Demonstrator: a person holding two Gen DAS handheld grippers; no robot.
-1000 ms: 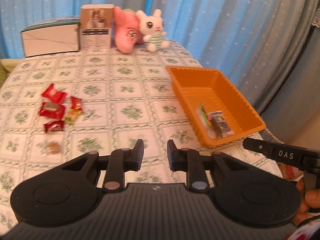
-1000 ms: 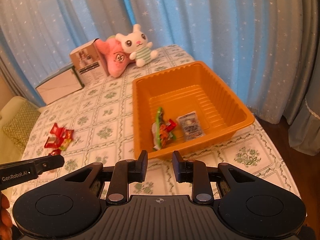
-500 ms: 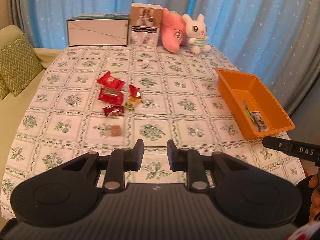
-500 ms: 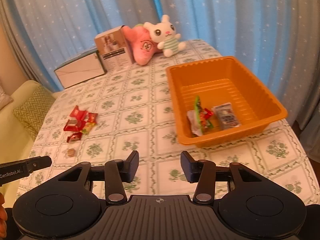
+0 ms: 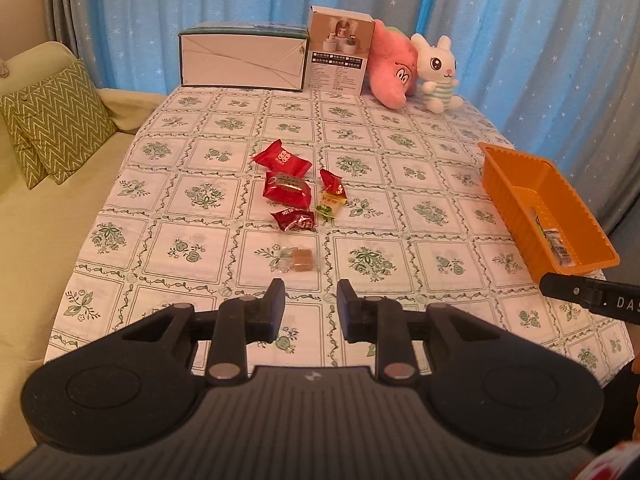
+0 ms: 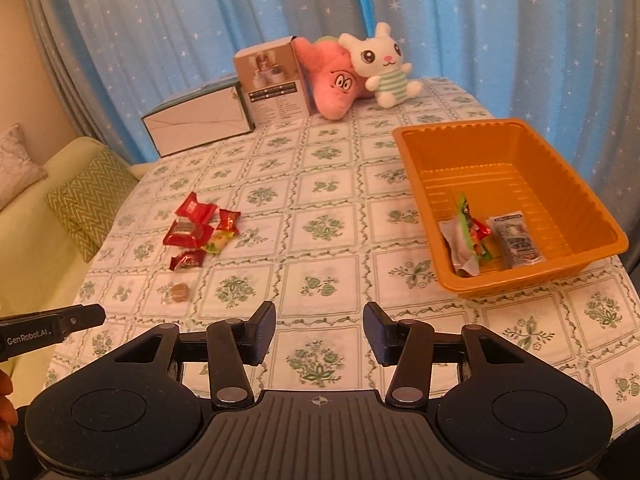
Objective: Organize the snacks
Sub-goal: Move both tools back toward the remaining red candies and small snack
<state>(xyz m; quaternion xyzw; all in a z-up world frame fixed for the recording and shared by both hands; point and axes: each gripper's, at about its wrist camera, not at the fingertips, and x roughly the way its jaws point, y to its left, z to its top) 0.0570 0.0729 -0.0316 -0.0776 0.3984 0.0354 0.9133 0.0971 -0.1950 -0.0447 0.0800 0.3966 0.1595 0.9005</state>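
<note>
Jaws of both grippers parted and empty, left gripper [image 5: 311, 304] narrower than right gripper [image 6: 319, 334], orange tray [image 5: 516, 196] cut off

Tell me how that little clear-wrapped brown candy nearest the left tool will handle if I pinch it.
The clear-wrapped candy is probably light and lies flat, so unlikely to roll. Its loose transparent wrapper may crinkle and slip; pinching the brown block looks safer.
</note>
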